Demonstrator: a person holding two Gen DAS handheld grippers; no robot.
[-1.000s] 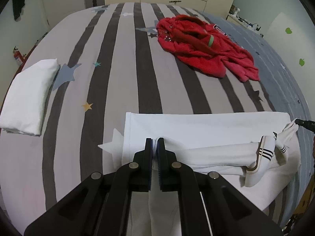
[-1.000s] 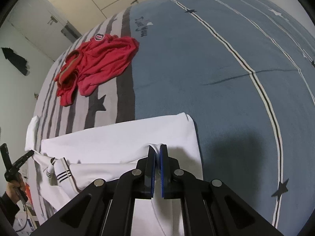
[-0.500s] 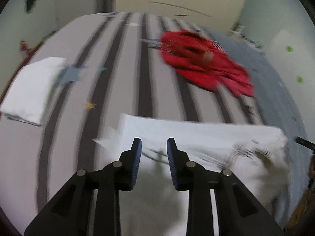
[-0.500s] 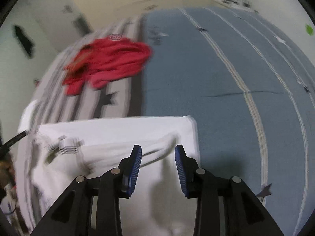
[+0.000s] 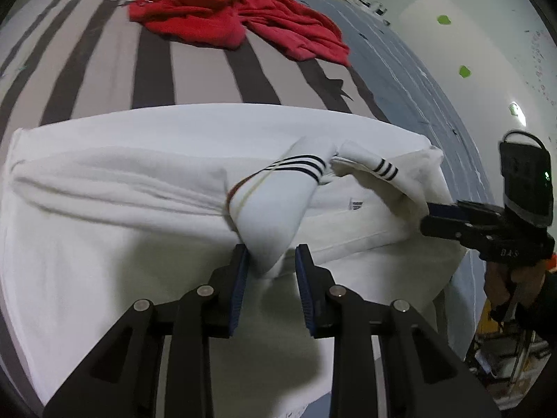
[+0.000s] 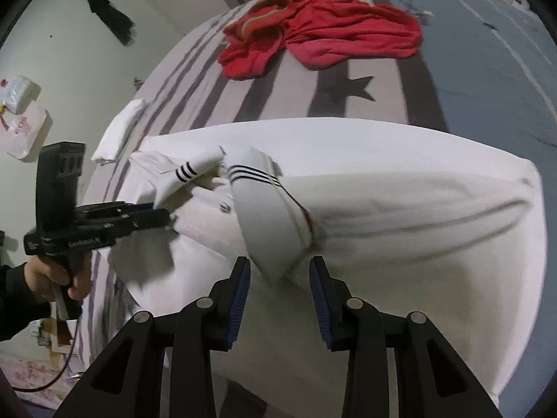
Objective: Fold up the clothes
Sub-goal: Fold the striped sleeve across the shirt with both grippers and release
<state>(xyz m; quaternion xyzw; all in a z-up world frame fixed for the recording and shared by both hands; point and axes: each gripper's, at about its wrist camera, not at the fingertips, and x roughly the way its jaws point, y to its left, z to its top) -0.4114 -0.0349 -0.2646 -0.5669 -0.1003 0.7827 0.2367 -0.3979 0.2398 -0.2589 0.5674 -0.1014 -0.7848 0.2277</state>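
Note:
A white sweatshirt (image 5: 139, 160) lies folded across the striped bed, its two sleeves laid over it with dark-striped cuffs meeting near the middle. In the left wrist view my left gripper (image 5: 271, 278) stands open, with the end of the wide-striped sleeve (image 5: 278, 209) between its jaws and a gap on the right side. My right gripper (image 5: 430, 216) shows at the right edge by the other cuff (image 5: 379, 170). In the right wrist view my right gripper (image 6: 280, 278) is open around a sleeve end (image 6: 268, 223) without pressing it. My left gripper (image 6: 163, 214) reaches in from the left.
A crumpled red garment (image 5: 226, 10) (image 6: 323, 24) lies farther up the bed. A folded white cloth (image 6: 122, 129) sits at the bed's left edge. A blue blanket (image 6: 487, 52) covers the right side. A hand (image 6: 52, 271) holds the left gripper's handle.
Both grippers were shut on the sweatshirt's near edge a second ago; they have opened and let go. Each has moved inward and lower, and now has a sleeve end between its jaws.

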